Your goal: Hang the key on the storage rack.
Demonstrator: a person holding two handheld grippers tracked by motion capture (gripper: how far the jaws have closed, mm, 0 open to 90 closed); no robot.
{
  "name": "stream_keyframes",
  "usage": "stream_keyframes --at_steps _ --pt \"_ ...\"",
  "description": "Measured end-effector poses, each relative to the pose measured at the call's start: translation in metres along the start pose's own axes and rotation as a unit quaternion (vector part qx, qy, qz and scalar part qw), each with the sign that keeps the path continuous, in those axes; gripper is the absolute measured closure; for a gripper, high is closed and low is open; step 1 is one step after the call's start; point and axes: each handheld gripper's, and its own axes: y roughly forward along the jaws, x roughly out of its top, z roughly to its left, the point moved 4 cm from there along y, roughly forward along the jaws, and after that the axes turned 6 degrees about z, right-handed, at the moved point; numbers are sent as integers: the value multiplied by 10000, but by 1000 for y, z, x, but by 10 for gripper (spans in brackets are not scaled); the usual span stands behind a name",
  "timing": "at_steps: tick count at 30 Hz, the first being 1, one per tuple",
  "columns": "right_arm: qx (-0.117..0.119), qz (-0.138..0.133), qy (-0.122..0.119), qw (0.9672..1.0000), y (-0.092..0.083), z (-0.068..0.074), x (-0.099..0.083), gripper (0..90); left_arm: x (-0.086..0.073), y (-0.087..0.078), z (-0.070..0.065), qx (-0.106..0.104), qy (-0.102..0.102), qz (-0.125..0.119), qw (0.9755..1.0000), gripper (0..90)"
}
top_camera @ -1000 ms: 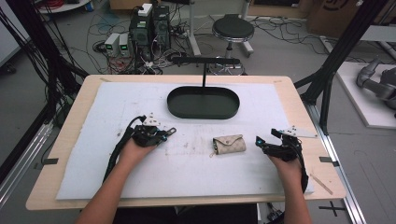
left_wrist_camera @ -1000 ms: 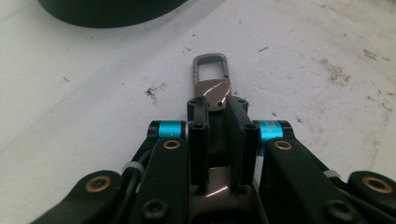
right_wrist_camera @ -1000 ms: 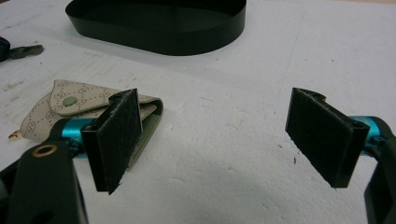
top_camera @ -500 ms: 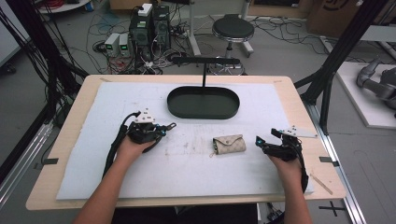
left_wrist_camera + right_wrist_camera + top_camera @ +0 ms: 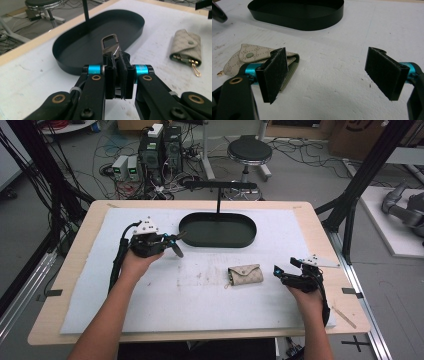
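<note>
The pale wooden surface (image 5: 320, 227) carries a white foam sheet (image 5: 165, 305) that covers most of it, scuffed with dark specks near the middle. Toward the far edge of the sheet sits a black oval metal tray (image 5: 217, 229) with a low wall and a thin black post with a crossbar rising just behind it.

Near the middle of the sheet, well short of the tray, lies a small beige patterned key pouch (image 5: 245, 274), flap snapped shut, with a little gold clasp poking out of its end on the side nearer the person's left hand.

The left tongs (image 5: 176, 246) hang a little above the sheet just beside the tray's left end, tips aimed at the tray. Seen along the left tongs (image 5: 115, 56), the pads are pressed close together on a dark metal snap hook (image 5: 110, 45), whose loop sticks out past the tips toward the tray.

The right tongs (image 5: 277, 271) rest low on the sheet just to the right of the pouch, pointing at it. In their own view the right tongs (image 5: 329, 72) stand wide apart with nothing between the pads, and the pouch lies just beyond the left pad (image 5: 273, 74).
</note>
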Motion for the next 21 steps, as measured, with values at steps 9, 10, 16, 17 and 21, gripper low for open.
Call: stream_keyframes --at_steps 9,10,16,17,21 --pt "-6 -20 13 10000 0 -1 0 189 43 1 14 100 134 -163 9997 841" --pt "-1 -15 20 10000 0 -1 0 189 47 1 17 129 148 -163 9997 841" --pt "-10 -1 28 10000 0 -1 0 189 71 2 30 314 205 -231 9990 841" --pt "-10 -1 28 10000 0 -1 0 189 76 2 32 325 196 -261 9989 841" --pt "-13 -6 61 10000 0 -2 0 189 86 7 43 396 105 -312 9987 841"
